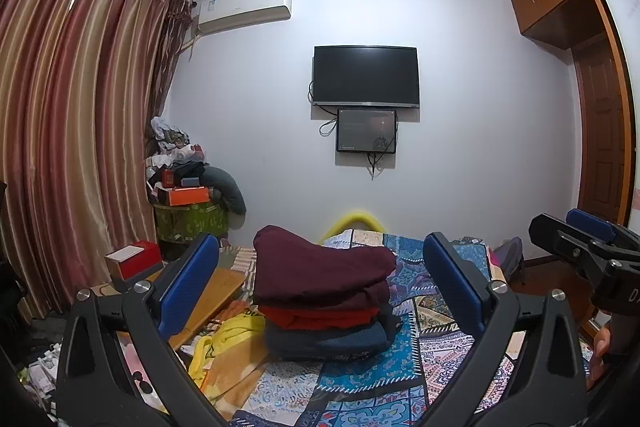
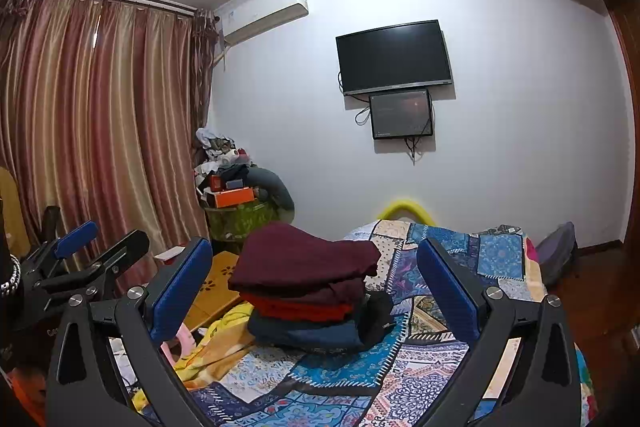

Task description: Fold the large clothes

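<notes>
A stack of folded clothes [image 1: 324, 295] sits on the patchwork bedspread [image 1: 372, 383]: a maroon garment [image 1: 320, 267] on top, a red one [image 1: 320, 317] under it, a dark blue one [image 1: 324, 341] at the bottom. The right wrist view shows the same stack [image 2: 304, 291] with a black piece [image 2: 378, 315] at its right side. My left gripper [image 1: 320, 287] is open, held above the bed short of the stack, nothing between its blue pads. My right gripper [image 2: 316, 287] is open too and empty. Each gripper appears at the edge of the other's view.
A yellow garment [image 1: 224, 339] and a low wooden table [image 1: 208, 295] lie left of the stack. A red box [image 1: 134, 261], a cluttered green bin [image 1: 188, 223], striped curtains [image 1: 72, 131], a wall TV [image 1: 366, 75] and a wooden wardrobe [image 1: 600, 67] surround the bed.
</notes>
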`<state>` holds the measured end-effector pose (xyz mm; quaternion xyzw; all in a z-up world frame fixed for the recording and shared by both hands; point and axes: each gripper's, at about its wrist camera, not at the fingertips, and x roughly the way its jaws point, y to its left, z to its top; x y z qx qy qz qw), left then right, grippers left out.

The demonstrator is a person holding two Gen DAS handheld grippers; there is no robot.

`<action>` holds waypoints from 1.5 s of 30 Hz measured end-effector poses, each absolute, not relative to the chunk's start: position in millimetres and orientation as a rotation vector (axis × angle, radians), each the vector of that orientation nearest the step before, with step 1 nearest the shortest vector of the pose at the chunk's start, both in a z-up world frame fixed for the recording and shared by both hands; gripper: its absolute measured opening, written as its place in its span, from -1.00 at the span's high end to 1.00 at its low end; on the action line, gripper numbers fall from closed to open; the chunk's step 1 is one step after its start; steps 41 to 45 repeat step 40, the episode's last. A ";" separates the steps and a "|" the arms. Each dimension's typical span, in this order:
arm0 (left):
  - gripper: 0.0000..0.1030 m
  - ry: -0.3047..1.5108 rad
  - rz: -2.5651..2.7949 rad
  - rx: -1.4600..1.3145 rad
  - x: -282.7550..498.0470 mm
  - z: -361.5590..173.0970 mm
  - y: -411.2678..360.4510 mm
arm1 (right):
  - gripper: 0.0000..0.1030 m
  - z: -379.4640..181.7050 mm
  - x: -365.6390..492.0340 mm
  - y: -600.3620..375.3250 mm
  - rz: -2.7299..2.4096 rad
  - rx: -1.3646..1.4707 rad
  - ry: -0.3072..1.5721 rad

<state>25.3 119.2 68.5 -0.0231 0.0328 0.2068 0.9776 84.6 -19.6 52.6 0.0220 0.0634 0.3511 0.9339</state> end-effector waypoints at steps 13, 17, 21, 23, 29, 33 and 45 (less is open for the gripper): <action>-0.99 0.075 0.393 -0.072 29.8 69.0 119.0 | -0.98 51.5 86.4 -21.3 0.713 0.046 0.139; -0.99 0.088 0.376 -0.065 31.6 68.7 117.4 | -0.98 50.1 87.0 -22.1 0.712 0.047 0.141; -0.99 0.088 0.366 -0.056 32.6 68.9 114.9 | -0.98 49.4 87.0 -22.8 0.713 0.047 0.142; -0.99 0.090 0.362 -0.049 31.7 67.7 113.9 | -0.98 49.4 87.0 -22.8 0.713 0.046 0.143; -0.99 0.087 0.359 -0.040 32.3 65.8 110.1 | -0.98 48.7 87.3 -23.0 0.710 0.045 0.142; -0.99 0.090 0.356 -0.043 33.0 65.4 110.2 | -0.98 48.4 88.5 -23.3 0.704 0.041 0.141; -0.99 0.096 0.366 -0.055 33.7 63.5 113.3 | -0.98 46.7 90.3 -23.6 0.705 0.041 0.147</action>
